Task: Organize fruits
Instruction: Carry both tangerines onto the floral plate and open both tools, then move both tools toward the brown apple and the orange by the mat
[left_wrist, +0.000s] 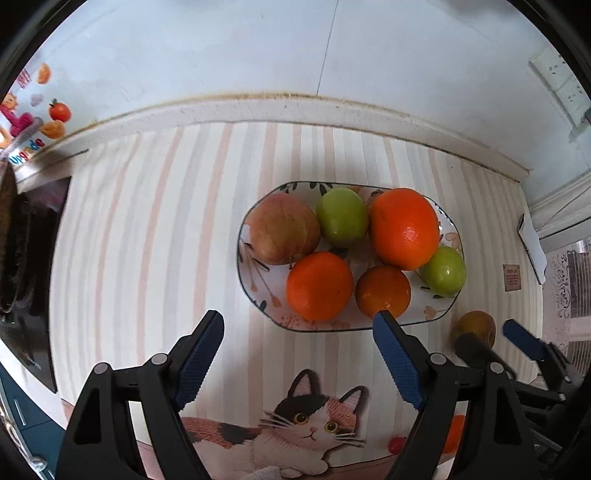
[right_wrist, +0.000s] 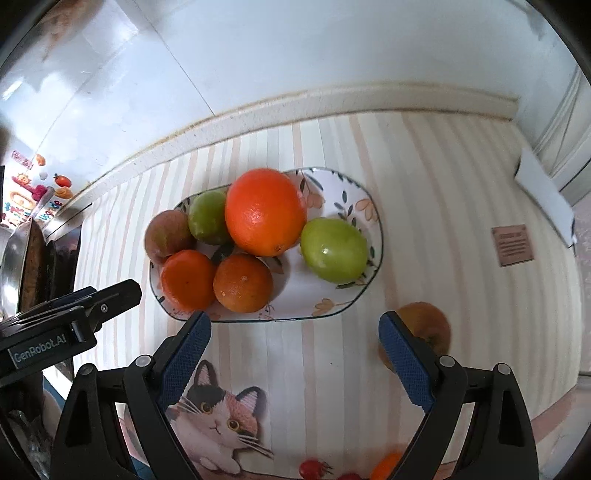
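Observation:
A floral oval plate (left_wrist: 255, 295) (right_wrist: 364, 206) holds several fruits: a reddish apple (left_wrist: 282, 229) (right_wrist: 168, 234), oranges (left_wrist: 404, 229) (right_wrist: 266, 212) and green fruits (left_wrist: 341, 216) (right_wrist: 334, 249). One brownish-orange fruit (left_wrist: 476, 325) (right_wrist: 428, 328) lies on the striped mat, off the plate's right end. My left gripper (left_wrist: 299, 332) is open and empty just before the plate. My right gripper (right_wrist: 293, 332) is open and empty, its right finger (right_wrist: 402, 354) beside the loose fruit. The right gripper also shows in the left wrist view (left_wrist: 491, 338).
The striped cat-print mat (left_wrist: 147, 236) (right_wrist: 443, 177) covers the counter up to a white wall ledge (left_wrist: 295, 107). A dark stove and pan (left_wrist: 26, 251) (right_wrist: 22, 266) stand at the left. A white card (right_wrist: 546, 199) lies at the far right.

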